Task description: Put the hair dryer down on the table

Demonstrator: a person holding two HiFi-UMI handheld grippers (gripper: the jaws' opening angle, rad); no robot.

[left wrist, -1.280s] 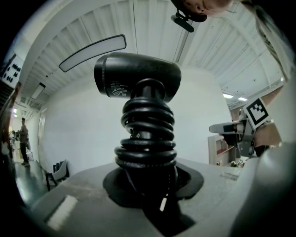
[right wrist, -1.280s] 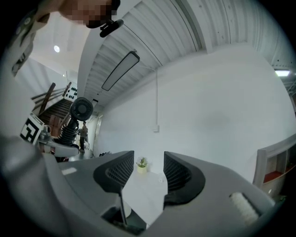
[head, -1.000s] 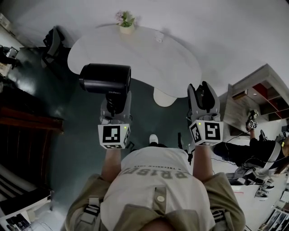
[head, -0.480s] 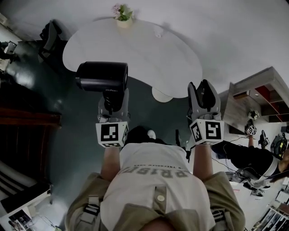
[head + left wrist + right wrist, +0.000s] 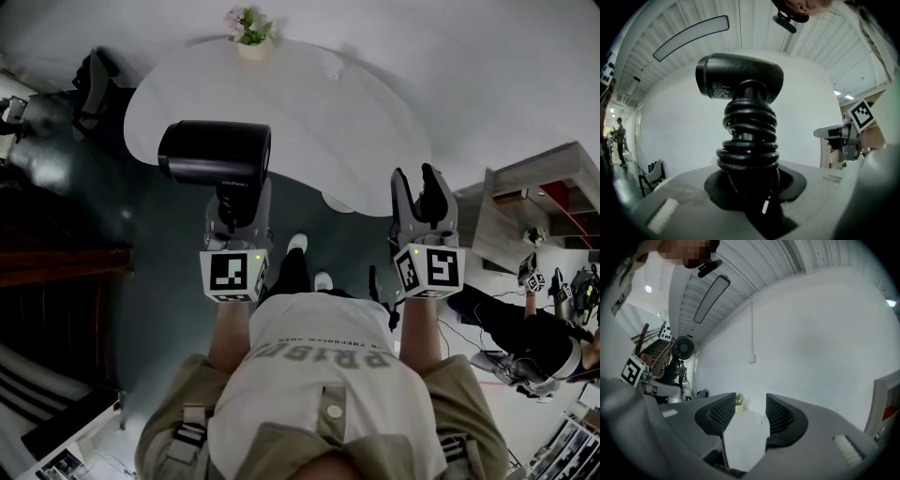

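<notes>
My left gripper is clenched on the handle of the black hair dryer with a coiled cord, holding it upright in the air at the near left edge of the white rounded table. My right gripper stands released, jaws apart on nothing. A small potted plant and a small white object sit at the table's far side, with a dark chair beside its left end.

I log the hair dryer as solid black, its coiled cord black too. Left tongs and right tongs are grey, with black-and-white square markers. Surface plain white. Top centre of the frame: potted plant, green leaves, pale pink blooms. Floor dark grey-green.
</notes>
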